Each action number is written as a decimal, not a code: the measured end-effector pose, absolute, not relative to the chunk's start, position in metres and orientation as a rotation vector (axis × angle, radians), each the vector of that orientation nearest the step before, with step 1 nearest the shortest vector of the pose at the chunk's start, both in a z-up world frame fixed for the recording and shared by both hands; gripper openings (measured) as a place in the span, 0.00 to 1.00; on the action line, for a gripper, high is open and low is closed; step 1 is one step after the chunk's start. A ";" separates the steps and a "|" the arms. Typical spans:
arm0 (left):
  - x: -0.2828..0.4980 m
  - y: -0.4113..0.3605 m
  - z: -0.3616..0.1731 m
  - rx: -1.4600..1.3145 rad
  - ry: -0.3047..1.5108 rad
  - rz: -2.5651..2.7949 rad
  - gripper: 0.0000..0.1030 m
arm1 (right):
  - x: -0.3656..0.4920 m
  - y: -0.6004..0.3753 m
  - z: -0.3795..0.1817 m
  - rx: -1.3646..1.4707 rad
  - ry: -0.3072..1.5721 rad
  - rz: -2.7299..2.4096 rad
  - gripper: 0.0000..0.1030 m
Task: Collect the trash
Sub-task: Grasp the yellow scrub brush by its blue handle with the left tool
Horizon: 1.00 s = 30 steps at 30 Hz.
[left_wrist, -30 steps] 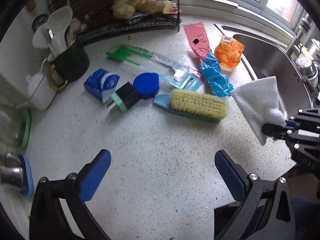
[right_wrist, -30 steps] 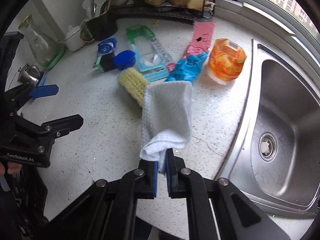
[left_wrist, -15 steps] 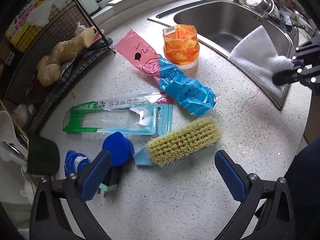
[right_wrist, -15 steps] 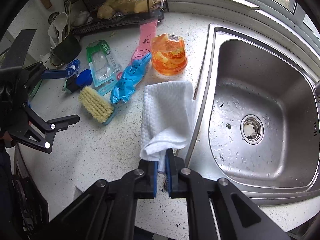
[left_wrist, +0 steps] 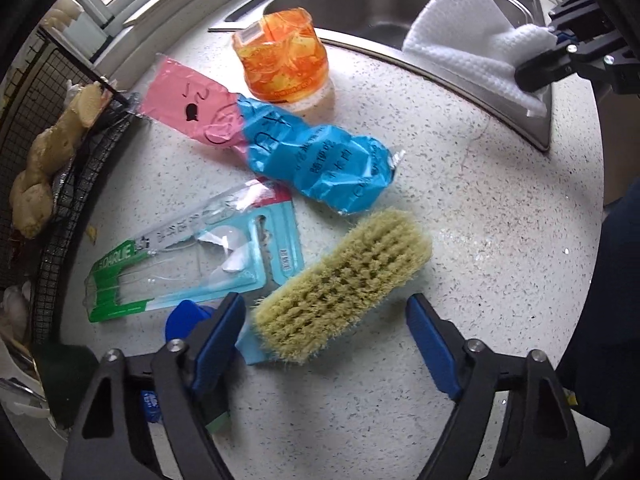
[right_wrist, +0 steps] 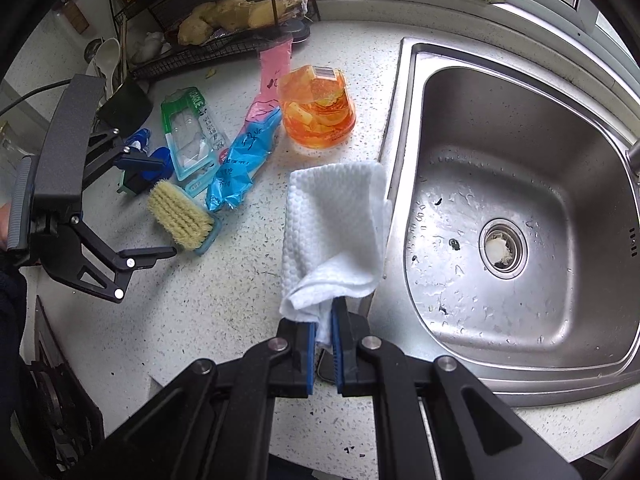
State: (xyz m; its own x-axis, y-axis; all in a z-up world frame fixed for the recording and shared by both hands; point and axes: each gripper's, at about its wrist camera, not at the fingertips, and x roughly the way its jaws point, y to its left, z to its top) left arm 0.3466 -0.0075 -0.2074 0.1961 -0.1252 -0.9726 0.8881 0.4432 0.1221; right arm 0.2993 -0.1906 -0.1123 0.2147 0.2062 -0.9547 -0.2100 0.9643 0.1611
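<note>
Speckled white stone worktop (right_wrist: 192,304) carries everything, with a stainless steel sink (right_wrist: 516,216) sunk into its right side under the window. At the worktop's far left corner stands a black wire rack (right_wrist: 224,46) holding knobbly ginger roots (right_wrist: 236,14).

In the middle of the worktop, near the sink's left rim, lies the trash. A white embossed paper towel (right_wrist: 334,228) hangs over the sink's left edge, its bunched corner clamped between the closed fingers of the right gripper (right_wrist: 324,330). Just behind it stands a crumpled orange plastic tub (left_wrist: 286,60) with a barcode label. A long wrapper, pink at one end and blue at the other (left_wrist: 276,142), lies beside the tub, its blue end near a straw-bristled scrubbing brush with a pale blue back (left_wrist: 344,280). A clear blister pack with a green and teal card (left_wrist: 192,262) lies left of the wrapper, touching the brush's back end.

The left gripper (left_wrist: 326,336) points down over the brush, its blue pads standing apart on either side of the brush's near end without touching it; its jaws have just been closing. A round blue cap (left_wrist: 182,320) sits just behind the left pad, partly hidden by it.
</note>
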 end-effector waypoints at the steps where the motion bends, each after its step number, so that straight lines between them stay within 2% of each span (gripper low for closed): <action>1: 0.344 -0.010 -0.211 0.852 1.159 -0.853 0.71 | 0.299 -0.191 -0.112 -0.005 1.325 0.289 0.06; 2: 0.341 -0.010 -0.211 0.845 1.180 -0.882 0.69 | 0.299 -0.191 -0.113 -0.006 1.326 0.290 0.06; 4: 0.336 -0.011 -0.208 0.825 1.217 -0.925 0.46 | 0.298 -0.192 -0.112 0.000 1.323 0.291 0.06; 5: 0.333 -0.012 -0.207 0.816 1.233 -0.940 0.44 | 0.297 -0.192 -0.111 0.002 1.321 0.293 0.06; 23: 0.286 -0.016 -0.195 0.557 1.223 -0.729 0.38 | 0.280 -0.197 -0.111 0.010 1.316 0.316 0.06; 30: 0.250 -0.011 -0.168 0.411 1.223 -0.643 0.37 | 0.265 -0.203 -0.105 0.011 1.300 0.336 0.06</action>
State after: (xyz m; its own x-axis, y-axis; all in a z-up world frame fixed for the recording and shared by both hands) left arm 0.2499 -0.0114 -0.1683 0.2000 -0.2318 -0.9520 0.6530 0.7559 -0.0469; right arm 0.2655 -0.2027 -0.1054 0.2257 0.2498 -0.9416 -0.2377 0.9515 0.1954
